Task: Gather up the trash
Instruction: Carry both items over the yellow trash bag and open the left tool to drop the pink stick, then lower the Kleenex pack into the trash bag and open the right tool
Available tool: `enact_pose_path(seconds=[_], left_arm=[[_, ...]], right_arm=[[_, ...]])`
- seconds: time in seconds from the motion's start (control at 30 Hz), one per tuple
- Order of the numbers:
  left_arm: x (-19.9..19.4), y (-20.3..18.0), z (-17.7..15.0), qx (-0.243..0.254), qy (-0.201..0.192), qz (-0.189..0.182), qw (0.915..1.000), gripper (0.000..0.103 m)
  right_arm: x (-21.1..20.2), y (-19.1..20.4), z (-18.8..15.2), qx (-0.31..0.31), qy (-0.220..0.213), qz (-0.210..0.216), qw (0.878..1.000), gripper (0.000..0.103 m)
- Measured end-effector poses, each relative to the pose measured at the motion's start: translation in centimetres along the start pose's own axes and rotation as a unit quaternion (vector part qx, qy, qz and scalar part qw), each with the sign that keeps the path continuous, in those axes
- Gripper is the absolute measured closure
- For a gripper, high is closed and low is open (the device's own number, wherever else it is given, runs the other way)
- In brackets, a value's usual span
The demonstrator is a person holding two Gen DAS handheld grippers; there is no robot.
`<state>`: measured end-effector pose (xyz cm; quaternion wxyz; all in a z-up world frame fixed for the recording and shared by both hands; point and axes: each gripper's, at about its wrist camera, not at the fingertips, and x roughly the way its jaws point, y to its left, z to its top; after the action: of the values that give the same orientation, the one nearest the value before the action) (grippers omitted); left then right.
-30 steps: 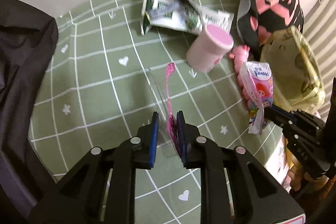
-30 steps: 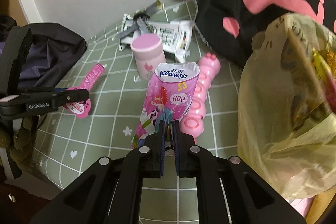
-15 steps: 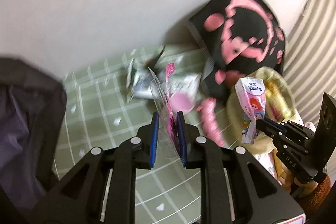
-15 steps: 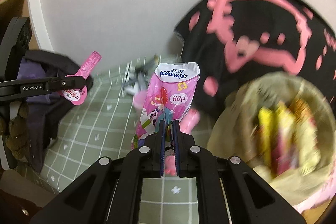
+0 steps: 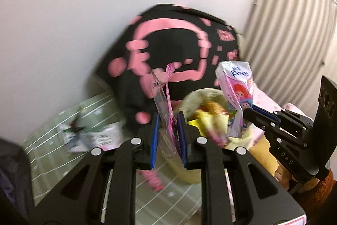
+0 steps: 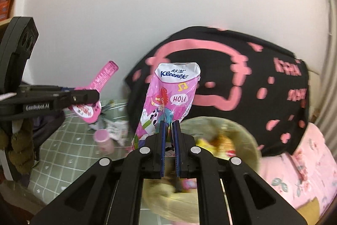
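Left wrist view: the left gripper (image 5: 167,136), at lower centre of the frame, is clenched on a pink blister pack (image 5: 166,98), a pink card with a clear plastic shell that stands upright between the blue pads (image 5: 154,138). At right of the frame the right gripper (image 5: 247,114) reaches in from the edge, gripping a pink tissue packet (image 5: 237,94) by its lower end. Just below and between the two held items lies the open mouth of a yellowish trash bag (image 5: 202,96), with coloured wrappers blurred inside. A black cushion with pink print (image 5: 172,45) leans against the white wall behind the bag. At lower left, a green checked bedsheet (image 5: 54,151) carries a white crumpled package (image 5: 99,134), blurred.

Right wrist view: the right gripper (image 6: 169,128), at lower centre, is clamped tight on the tissue packet (image 6: 168,96), which rises upright above the pads. The trash bag (image 6: 242,134) opens just right of and below the fingers. At left of the frame the left gripper (image 6: 92,96) holds the blister pack (image 6: 96,90) tilted. A pink cup (image 6: 104,140) stands on the bedsheet (image 6: 63,153) at lower left. A pink floral cloth (image 6: 305,161) fills the lower right.
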<state>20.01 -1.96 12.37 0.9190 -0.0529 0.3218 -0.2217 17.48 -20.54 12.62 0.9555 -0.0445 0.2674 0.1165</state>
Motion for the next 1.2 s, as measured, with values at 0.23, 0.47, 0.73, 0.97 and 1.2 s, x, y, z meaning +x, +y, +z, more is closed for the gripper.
enact_pose_path(seconds=[0.23,0.47,0.73,0.97,1.2], left_arm=[[4.4,-4.5,1.5,0.033,0.024,-0.063,0.9972,0.087],[8.6,-7.3,2.4,0.056,0.051,-0.096,0.9925,0.086],[12.8,-8.4,2.4,0.061,0.089,-0.113,0.9877,0.086],[15.4,-8.6,2.1,0.066,0.123,-0.133,0.9812,0.08],[15.3,-5.6,2.3,0.035,0.111,-0.114,0.9867,0.06]], right_arm=[[-1.7,-4.5,-0.1,0.025,-0.002,-0.058,0.998,0.094],[-1.7,-7.7,-0.9,0.052,0.009,-0.093,0.994,0.094],[-1.0,-11.2,-2.2,0.093,0.025,-0.119,0.988,0.094],[-0.9,-12.5,-3.0,0.113,0.029,-0.127,0.985,0.094],[0.3,-12.4,-2.9,0.116,0.034,-0.113,0.986,0.094]])
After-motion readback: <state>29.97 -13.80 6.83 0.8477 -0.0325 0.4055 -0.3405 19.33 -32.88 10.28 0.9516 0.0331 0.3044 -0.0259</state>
